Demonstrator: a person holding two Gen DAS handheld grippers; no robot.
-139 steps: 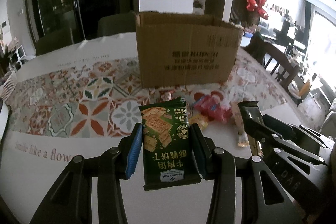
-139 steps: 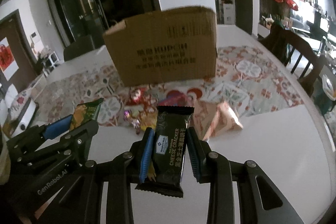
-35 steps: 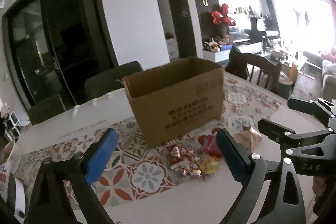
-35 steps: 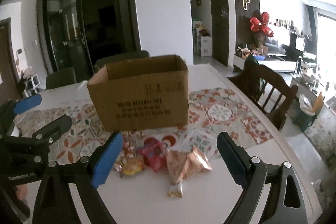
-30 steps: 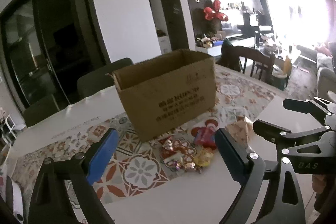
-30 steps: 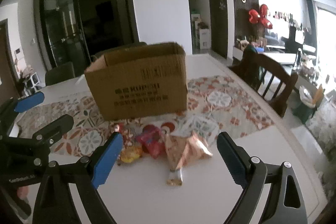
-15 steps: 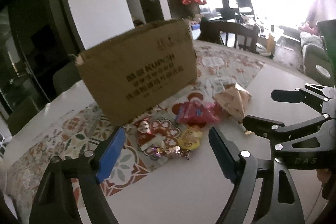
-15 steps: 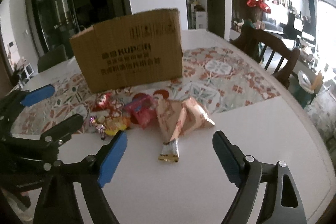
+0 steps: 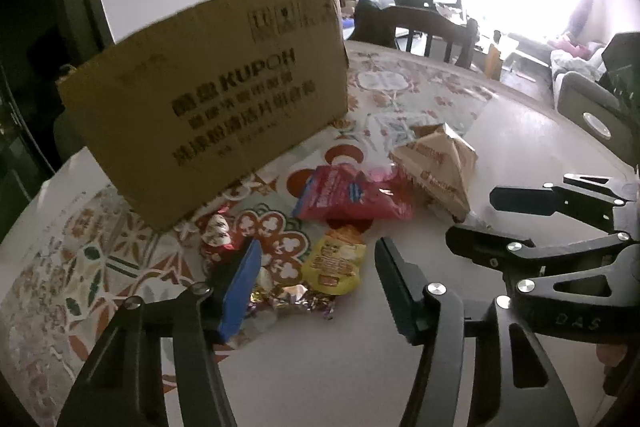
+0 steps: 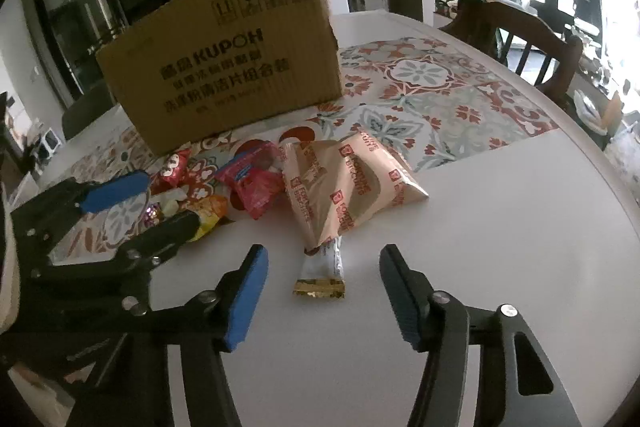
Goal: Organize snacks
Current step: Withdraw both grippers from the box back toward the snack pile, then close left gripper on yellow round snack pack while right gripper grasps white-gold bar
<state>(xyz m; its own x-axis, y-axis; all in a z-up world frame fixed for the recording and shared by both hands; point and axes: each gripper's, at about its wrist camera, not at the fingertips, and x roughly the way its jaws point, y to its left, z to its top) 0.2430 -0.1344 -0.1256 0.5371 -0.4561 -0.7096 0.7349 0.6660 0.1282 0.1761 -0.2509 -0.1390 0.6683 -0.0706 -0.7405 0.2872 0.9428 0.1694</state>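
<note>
A brown cardboard box stands on the patterned table runner. In front of it lies a heap of snacks. My left gripper hangs low over a yellow packet and small foil candies; its jaws are closing, with the pads clear of the packet. A red packet lies just behind. My right gripper straddles a small white and gold bar; its jaws are closing too, pads apart from the bar. Beige biscuit bags lie beyond the bar.
The white table curves away at the right edge. A dark wooden chair stands at the far right. My left gripper shows in the right wrist view, and my right gripper shows at the right of the left wrist view.
Both grippers let go of the cracker packs they held earlier. Over the last second both sank toward the snack heap, and their jaws narrowed.
</note>
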